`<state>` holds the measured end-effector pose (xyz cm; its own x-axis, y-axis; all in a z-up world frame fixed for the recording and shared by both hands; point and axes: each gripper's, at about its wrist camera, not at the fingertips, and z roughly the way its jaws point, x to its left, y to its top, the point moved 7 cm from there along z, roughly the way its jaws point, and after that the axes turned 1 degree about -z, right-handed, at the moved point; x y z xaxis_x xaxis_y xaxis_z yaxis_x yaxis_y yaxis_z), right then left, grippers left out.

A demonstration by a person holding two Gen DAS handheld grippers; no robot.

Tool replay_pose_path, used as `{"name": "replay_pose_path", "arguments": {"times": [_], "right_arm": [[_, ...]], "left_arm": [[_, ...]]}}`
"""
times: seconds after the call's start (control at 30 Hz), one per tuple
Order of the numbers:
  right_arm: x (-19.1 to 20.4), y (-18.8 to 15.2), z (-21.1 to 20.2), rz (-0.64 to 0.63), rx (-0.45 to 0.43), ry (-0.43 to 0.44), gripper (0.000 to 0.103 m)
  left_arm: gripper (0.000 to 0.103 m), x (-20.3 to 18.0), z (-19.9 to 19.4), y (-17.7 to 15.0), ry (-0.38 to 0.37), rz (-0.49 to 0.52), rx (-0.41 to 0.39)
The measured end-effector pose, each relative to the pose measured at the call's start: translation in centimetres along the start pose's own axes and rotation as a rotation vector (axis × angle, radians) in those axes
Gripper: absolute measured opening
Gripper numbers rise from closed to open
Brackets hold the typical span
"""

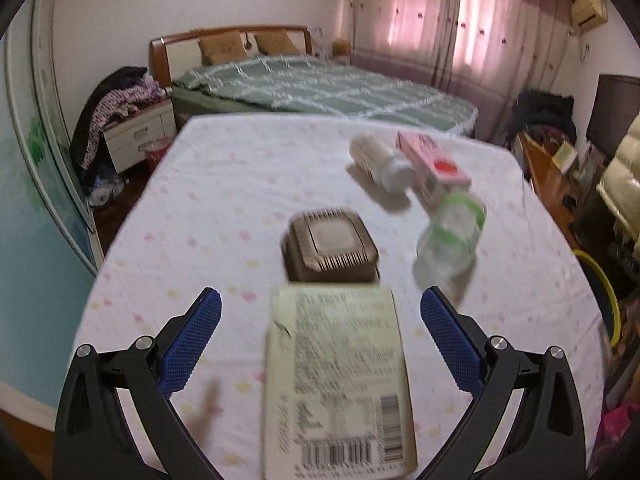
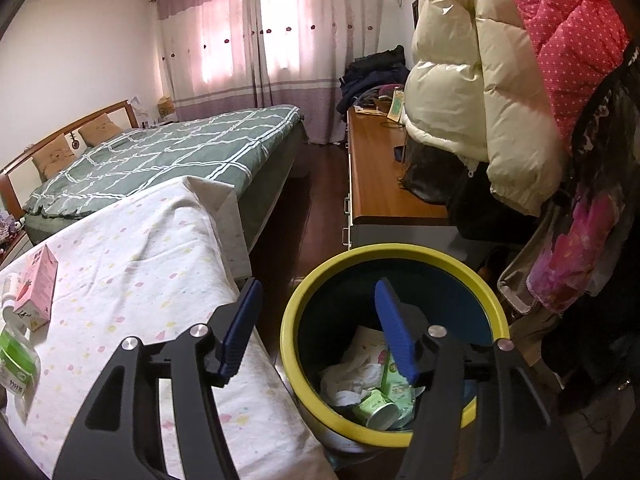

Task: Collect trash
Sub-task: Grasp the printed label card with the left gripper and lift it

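From my left gripper (image 1: 320, 316) I see a table (image 1: 224, 184) under a white cloth with pastel spots, and I count five loose things on it. One cream carton (image 1: 336, 384) printed with text and two barcodes lies flat between my two blue pads, its near end at six o'clock; the jaws stand wide and neither pad touches it. Just beyond it, toward twelve, sits one brown box with a slotted lid (image 1: 330, 246). At about two o'clock lies one clear bottle with a green label (image 1: 450, 236), blurred, and past it one pink carton (image 1: 432, 164) with one small white bottle (image 1: 376, 156) lying just beside it on its left. My right gripper (image 2: 318, 326) hangs over the edge of the table, its jaws partly apart with nothing between them. One round bin with a yellow rim (image 2: 292, 320) stands on the floor just beside the table edge, at about five o'clock in that view. Inside it I make out one crumpled white wad (image 2: 352, 376), one green carton (image 2: 394, 384) and one small green tub (image 2: 376, 406) lying on its side. At nine o'clock in the same view the pink carton, the green-label bottle and the white bottle lie near the far left edge. One bed with a green checked quilt (image 2: 168, 152) stands beyond the table.
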<state>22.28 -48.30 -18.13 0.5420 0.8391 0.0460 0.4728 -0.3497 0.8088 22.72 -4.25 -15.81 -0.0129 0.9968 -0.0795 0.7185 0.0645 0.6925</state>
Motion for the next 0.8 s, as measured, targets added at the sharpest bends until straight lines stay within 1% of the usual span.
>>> {"name": "replay_pose_path", "arguments": {"times": [0.13, 0.23, 0.37, 0.43, 0.47, 0.53, 0.57, 0.6, 0.8], "right_arm": [[0.0, 0.0, 0.0, 0.006, 0.002, 0.009, 0.058], [-0.1, 0.0, 0.1, 0.016, 0.006, 0.017, 0.059], [-0.1, 0.0, 0.2, 0.014, 0.006, 0.020, 0.059], [-0.1, 0.0, 0.2, 0.015, 0.007, 0.020, 0.060], [-0.1, 0.0, 0.2, 0.016, 0.007, 0.020, 0.060], [0.0, 0.0, 0.2, 0.019, 0.009, 0.022, 0.061], [0.0, 0.0, 0.2, 0.019, 0.010, 0.023, 0.061], [0.0, 0.0, 0.2, 0.020, 0.010, 0.023, 0.061], [0.0, 0.0, 0.0, 0.020, -0.004, 0.029, 0.061]], "left_arm": [[0.098, -0.3, 0.7, -1.6, 0.010, 0.011, 0.055], [0.098, 0.0, 1.2, -2.2, 0.031, 0.015, 0.077], [0.098, 0.2, 1.8, -2.8, 0.035, 0.016, 0.109], [0.094, 0.0, 2.0, -3.0, 0.034, 0.028, 0.120], [0.090, 0.0, 2.1, -2.9, 0.032, 0.031, 0.125], [0.081, -0.1, 2.3, -3.0, 0.019, 0.032, 0.137], [0.074, -0.2, 2.5, -3.1, 0.010, 0.032, 0.147], [0.072, -0.3, 2.5, -3.2, 0.004, 0.033, 0.150], [0.071, -1.6, 1.4, -3.1, -0.041, 0.060, 0.139]]}}
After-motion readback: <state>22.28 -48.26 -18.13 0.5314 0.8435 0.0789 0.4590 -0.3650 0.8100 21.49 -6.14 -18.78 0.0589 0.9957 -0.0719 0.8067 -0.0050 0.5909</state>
